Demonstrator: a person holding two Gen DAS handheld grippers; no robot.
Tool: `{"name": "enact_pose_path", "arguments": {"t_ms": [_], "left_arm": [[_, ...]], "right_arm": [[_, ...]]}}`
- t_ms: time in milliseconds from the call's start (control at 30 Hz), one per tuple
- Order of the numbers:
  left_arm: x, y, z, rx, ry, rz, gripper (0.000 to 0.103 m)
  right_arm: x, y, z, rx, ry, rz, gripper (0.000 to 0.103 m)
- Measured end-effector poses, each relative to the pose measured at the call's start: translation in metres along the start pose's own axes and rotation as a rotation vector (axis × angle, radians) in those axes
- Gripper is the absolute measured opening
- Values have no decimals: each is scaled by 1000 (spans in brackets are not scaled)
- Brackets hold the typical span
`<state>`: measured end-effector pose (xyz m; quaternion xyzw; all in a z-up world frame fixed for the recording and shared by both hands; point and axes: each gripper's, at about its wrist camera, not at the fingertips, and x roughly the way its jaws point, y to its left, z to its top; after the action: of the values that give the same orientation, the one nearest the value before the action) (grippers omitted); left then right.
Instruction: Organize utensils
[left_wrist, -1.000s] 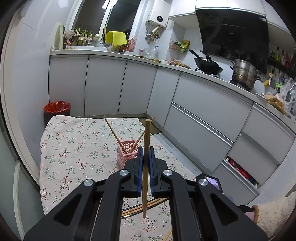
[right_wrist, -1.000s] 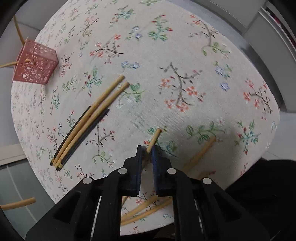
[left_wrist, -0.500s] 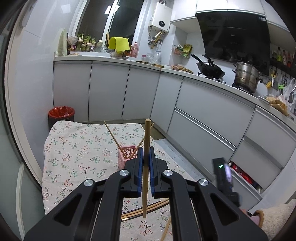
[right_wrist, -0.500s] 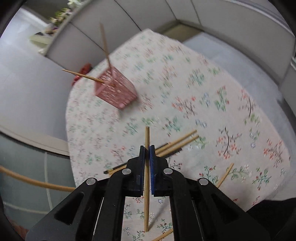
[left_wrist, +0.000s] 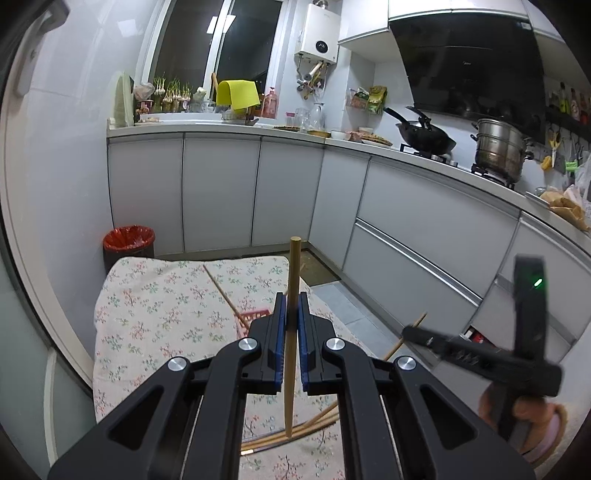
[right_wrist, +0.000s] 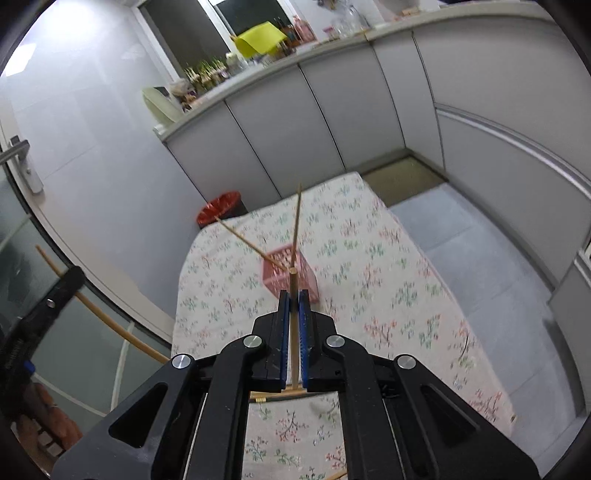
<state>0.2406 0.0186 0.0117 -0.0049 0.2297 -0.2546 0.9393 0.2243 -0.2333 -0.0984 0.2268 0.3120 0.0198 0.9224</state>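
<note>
R gripper (right_wrist: 293, 306) fingers clamp upright chopstick (right_wrist: 293, 295) w/ pink holder (right_wrist: 290, 275) beyond on floral cloth (right_wrist: 388, 295).

Both views are evenly lit by cool indoor light from above, while the window (left_wrist: 221, 55) behind the kitchen counter is dark, and pale glare sits on the glossy wall tiles left of that window. Strong fisheye bending curves the cabinet fronts (left_wrist: 221, 192) and leaves black corners around each round picture. The right wrist view is softly smeared across the floral cloth (right_wrist: 388, 295), and in the left wrist view the right gripper (left_wrist: 417, 328), far right of the window, is blurred.
</note>
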Motion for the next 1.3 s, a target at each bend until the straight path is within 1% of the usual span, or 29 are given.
{"name": "enact_pose_path", "arguments": {"t_ms": [167, 267, 467, 600, 700, 800, 900, 967, 1100, 1167, 1200, 1233, 1267, 1300], "left_arm": [[20, -1, 28, 5, -22, 43, 6], [38, 4, 46, -7, -46, 70, 6], [79, 15, 66, -29, -87, 122, 6], [111, 21, 67, -34, -95, 138, 6], [131, 25, 65, -25, -116, 165, 6], [147, 30, 66, -21, -96, 157, 6], [141, 38, 65, -37, -138, 162, 6], [127, 45, 66, -60, -167, 152, 6], [104, 55, 70, -60, -191, 169, 6], [99, 66, 68, -88, -166, 206, 8], [104, 82, 63, -142, -102, 224, 15], [110, 93, 58, -181, -55, 226, 19], [119, 108, 50, -231, 4, 231, 27], [137, 129, 36, -300, 100, 250, 35]], "right_arm": [[-14, 6, 44, -15, -75, 31, 4], [-18, 11, 72, -38, -146, 33, 4], [-9, 15, 108, -69, -219, 40, 4], [10, 15, 120, -82, -235, 41, 4], [29, 15, 125, -91, -235, 41, 4], [49, 15, 127, -98, -223, 44, 4], [67, 17, 128, -103, -214, 45, 4], [78, 22, 128, -114, -214, 49, 4], [94, 32, 126, -120, -202, 61, 4], [95, 36, 123, -127, -206, 65, 4], [95, 39, 123, -130, -207, 65, 4], [94, 41, 121, -136, -209, 67, 4], [93, 43, 121, -140, -209, 68, 4], [91, 45, 120, -143, -211, 72, 4]]}}
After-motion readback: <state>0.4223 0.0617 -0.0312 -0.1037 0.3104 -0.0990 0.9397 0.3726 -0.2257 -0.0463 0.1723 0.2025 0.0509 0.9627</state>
